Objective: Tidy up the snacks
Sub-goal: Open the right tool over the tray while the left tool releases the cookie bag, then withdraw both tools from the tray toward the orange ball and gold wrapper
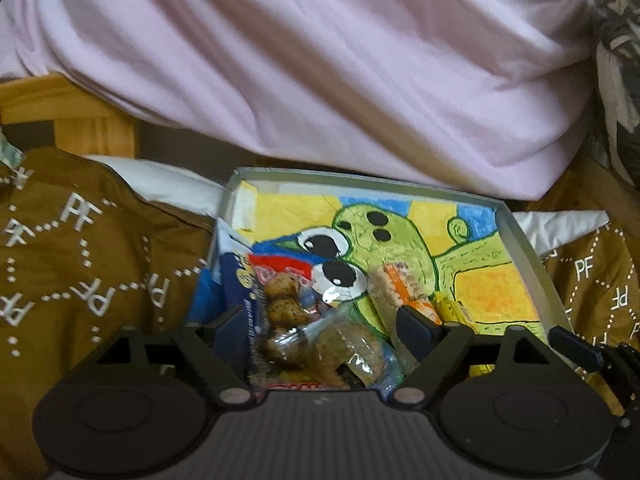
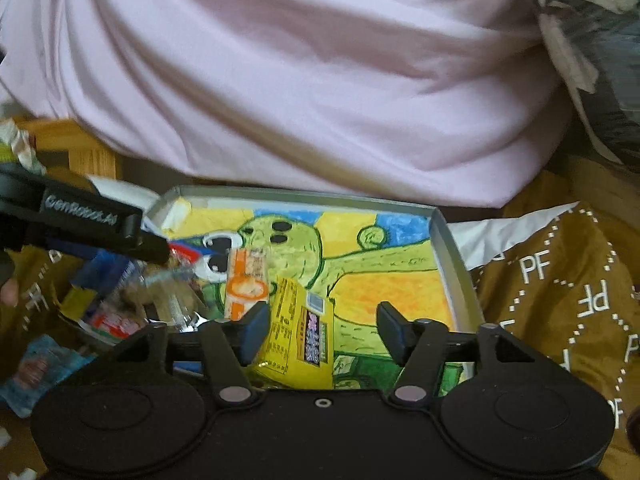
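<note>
Brown bedspread (image 2: 560,280); yellow packet (image 2: 300,332) lengthwise in tray (image 2: 452,256), between right claw (image 2: 322,330) fingers.

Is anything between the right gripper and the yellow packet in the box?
Nothing visible. The right gripper is open, and the yellow packet lies directly between its fingers on the box floor. The orange packet sits just beyond, to the left, out of the path.

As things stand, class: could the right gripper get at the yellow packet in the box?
Probably yes: the right gripper is open, the yellow packet lies between its fingers, and nothing covers it.
</note>
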